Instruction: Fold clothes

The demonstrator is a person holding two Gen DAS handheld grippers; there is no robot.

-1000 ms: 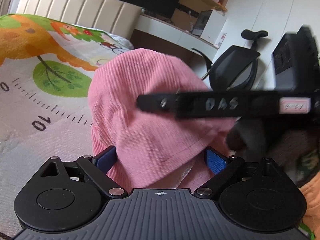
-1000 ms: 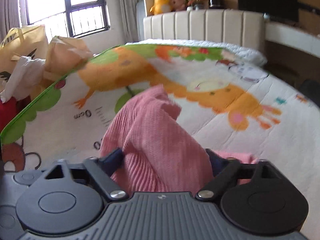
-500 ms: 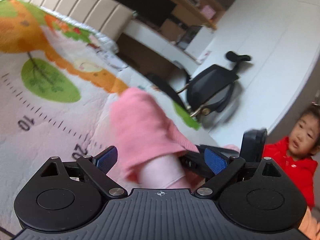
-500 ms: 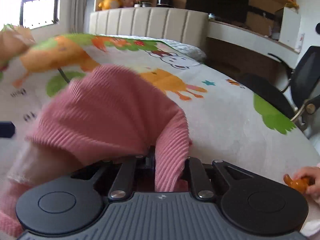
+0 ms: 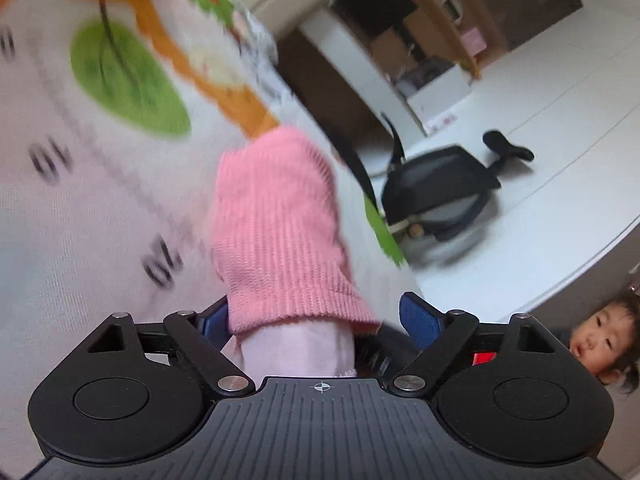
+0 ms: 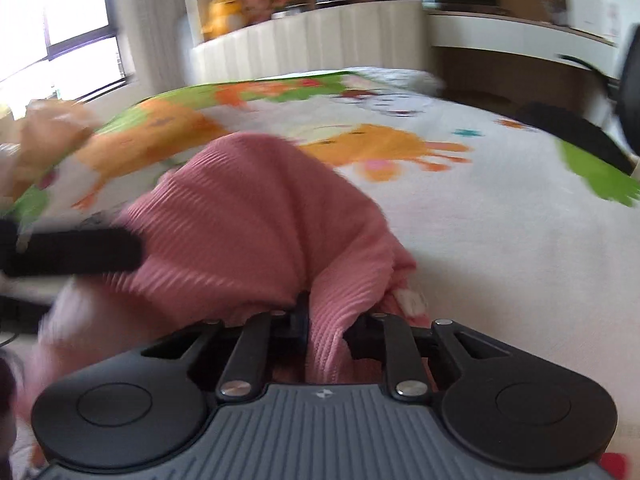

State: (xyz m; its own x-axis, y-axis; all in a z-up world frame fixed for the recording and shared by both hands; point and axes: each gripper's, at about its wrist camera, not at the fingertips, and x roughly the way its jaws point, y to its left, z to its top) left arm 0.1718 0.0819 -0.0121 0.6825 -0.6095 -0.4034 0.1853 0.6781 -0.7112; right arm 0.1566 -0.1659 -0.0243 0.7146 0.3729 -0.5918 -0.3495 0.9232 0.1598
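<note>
A pink ribbed garment point(image 5: 276, 232) lies bunched on a cartoon-print bed cover point(image 5: 100, 208). My left gripper point(image 5: 318, 320) is closing around its near end. The cloth sits between the blue pads point(image 5: 420, 320), and the right-hand pad stands apart from it. In the right wrist view the garment point(image 6: 248, 220) rises in a hump. My right gripper point(image 6: 328, 312) is pinched on a narrow fold of it, with the jaws easing slightly apart and the cloth still between them. A black finger of the left gripper point(image 6: 72, 256) reaches in from the left onto the garment.
A black office chair point(image 5: 440, 188) stands past the bed's edge on a pale floor. A child point(image 5: 600, 344) looks on at lower right. A padded headboard point(image 6: 320, 40) with soft toys closes the far side. Bags point(image 6: 48, 132) sit at the left.
The right gripper closed from wide onto a fold of the pink garment and sank. The left gripper rolled and shifted, so the garment's end now lies between its jaws.
</note>
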